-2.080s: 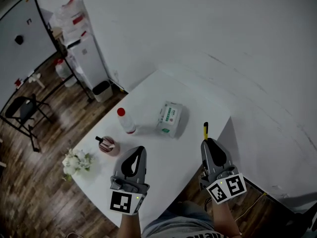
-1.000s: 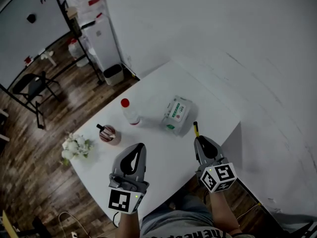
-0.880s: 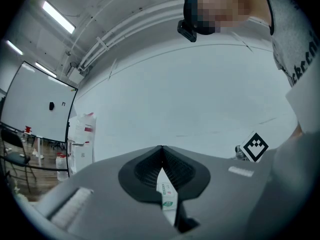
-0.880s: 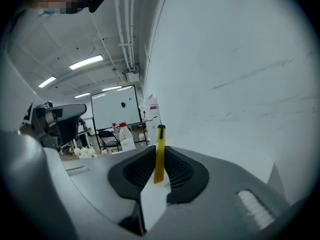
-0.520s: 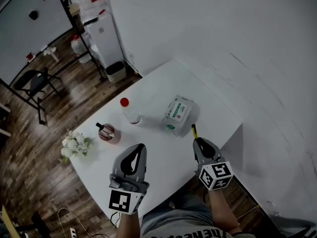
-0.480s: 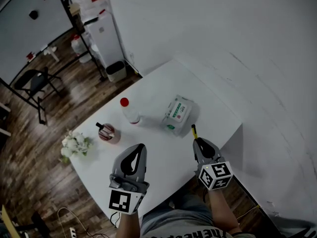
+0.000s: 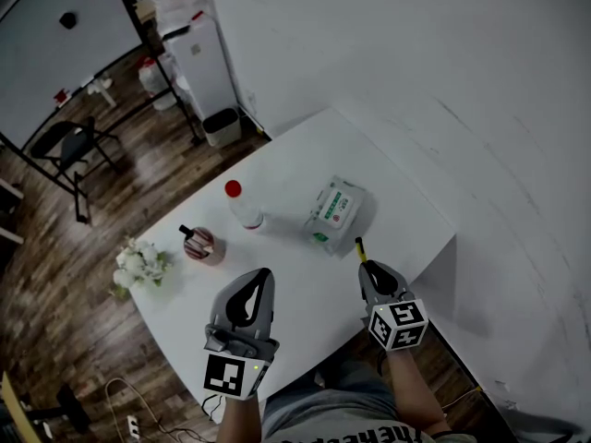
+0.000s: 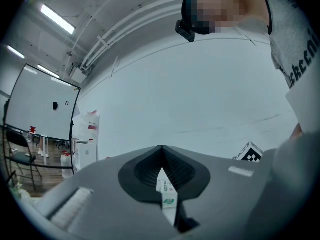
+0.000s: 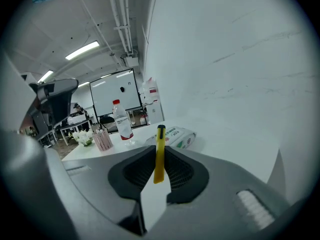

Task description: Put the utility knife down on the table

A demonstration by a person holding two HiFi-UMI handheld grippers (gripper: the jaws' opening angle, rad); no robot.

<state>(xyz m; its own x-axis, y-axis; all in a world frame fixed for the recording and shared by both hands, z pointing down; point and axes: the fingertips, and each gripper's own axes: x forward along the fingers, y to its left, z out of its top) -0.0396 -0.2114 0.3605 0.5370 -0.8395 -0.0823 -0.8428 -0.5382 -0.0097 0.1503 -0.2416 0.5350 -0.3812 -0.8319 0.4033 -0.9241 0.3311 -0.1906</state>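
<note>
At the near right edge of the white table, the right gripper has its jaws pinched on the yellow utility knife.

- Knife: gripped by its near end. The black-tipped far end sticks out ahead of the jaws, aimed at the wet-wipes pack. It looks held clear of the surface, though I can't tell how high.
- Left gripper: jaws pressed together on nothing, hovering over the near edge of the table and taking no part in the work.
- Others on the table, all further left: red-capped bottle, small pink holder, white flowers at the far left edge.

Step in hand, as I judge it, is the lowering. The release is not yet made.

How to do it well:
- Aim for the bare patch just short of the wipes pack. It is close, and the table edge lies near on the right, so the knife should go slightly inward, not outward.
- Tip the gripper so the knife's length comes level with the tabletop. A nose-down knife would pivot or skid once let go.
- Bring the knife body into contact, or nearly so, before spreading the jaws. A drop from height could bounce it toward the edge.
- Spread the jaws only enough to free the handle, then draw straight back along the knife's line so the pads don't drag it.
</note>
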